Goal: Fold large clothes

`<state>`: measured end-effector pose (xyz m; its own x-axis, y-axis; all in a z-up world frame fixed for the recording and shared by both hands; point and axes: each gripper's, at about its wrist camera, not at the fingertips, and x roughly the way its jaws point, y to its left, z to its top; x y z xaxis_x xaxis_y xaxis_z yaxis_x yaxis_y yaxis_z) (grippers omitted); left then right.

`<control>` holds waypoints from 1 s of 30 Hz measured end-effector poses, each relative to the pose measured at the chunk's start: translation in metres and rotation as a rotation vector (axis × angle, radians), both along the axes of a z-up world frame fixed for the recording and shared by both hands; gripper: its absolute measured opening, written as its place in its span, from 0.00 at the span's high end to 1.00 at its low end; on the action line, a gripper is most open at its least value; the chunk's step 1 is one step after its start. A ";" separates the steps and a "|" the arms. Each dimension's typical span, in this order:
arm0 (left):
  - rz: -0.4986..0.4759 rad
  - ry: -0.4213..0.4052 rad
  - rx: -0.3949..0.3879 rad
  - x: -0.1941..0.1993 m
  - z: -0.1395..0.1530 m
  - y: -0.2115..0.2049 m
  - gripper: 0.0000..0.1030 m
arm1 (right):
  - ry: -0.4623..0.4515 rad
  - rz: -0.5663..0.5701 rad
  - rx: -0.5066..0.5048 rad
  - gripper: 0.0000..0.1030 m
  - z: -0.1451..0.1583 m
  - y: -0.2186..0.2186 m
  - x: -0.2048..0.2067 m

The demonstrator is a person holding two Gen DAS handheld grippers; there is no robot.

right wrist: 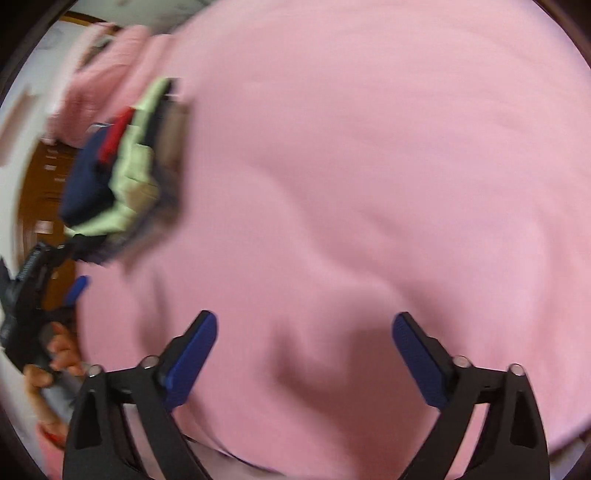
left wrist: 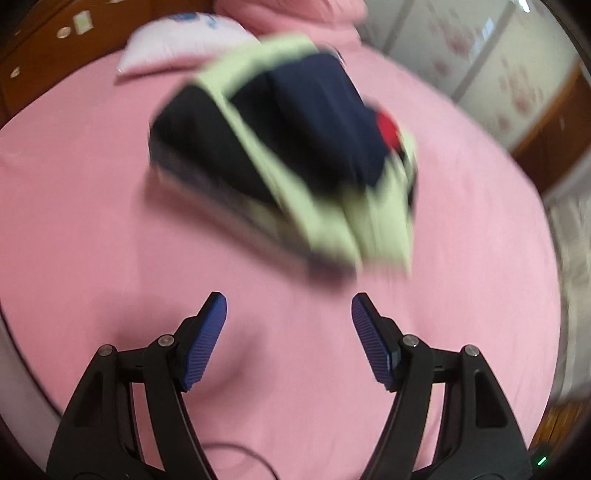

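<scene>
A folded garment [left wrist: 288, 147], navy with pale green bands and a red patch, lies as a compact bundle on the pink bed sheet [left wrist: 92, 221]. My left gripper [left wrist: 289, 306] is open and empty, a short way in front of the bundle and not touching it. In the right wrist view the same garment [right wrist: 122, 166] shows at the far left, blurred. My right gripper [right wrist: 304, 325] is open and empty over bare pink sheet [right wrist: 369, 184]. The left gripper [right wrist: 55, 269] also shows at the left edge there, held by a hand.
A pale pink pillow [left wrist: 184, 44] and a pink quilt [left wrist: 295, 14] lie at the head of the bed. A wooden headboard [left wrist: 33, 48] stands behind. A wardrobe with patterned doors [left wrist: 480, 55] is to the right. The bed's right edge [left wrist: 554, 240] drops to the floor.
</scene>
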<state>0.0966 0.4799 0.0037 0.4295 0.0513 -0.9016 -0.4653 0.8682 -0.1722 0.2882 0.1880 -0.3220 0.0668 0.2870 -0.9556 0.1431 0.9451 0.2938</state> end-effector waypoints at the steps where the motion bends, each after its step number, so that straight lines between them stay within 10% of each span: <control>1: -0.033 0.047 -0.003 -0.014 -0.003 -0.017 0.34 | 0.002 -0.001 -0.023 0.00 0.004 -0.011 -0.012; 10: -0.230 0.215 0.190 -0.122 0.038 -0.193 0.34 | 0.039 0.113 -0.007 0.00 0.061 -0.092 -0.097; 30: -0.348 0.165 0.153 -0.200 0.122 -0.397 0.34 | -0.148 0.209 -0.149 0.00 0.237 -0.275 -0.159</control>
<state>-0.1030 0.0829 0.1258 0.2952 0.0673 -0.9531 -0.1500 0.9884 0.0233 0.1291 -0.0865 -0.0846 0.1631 0.1666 -0.9724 -0.0929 0.9838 0.1530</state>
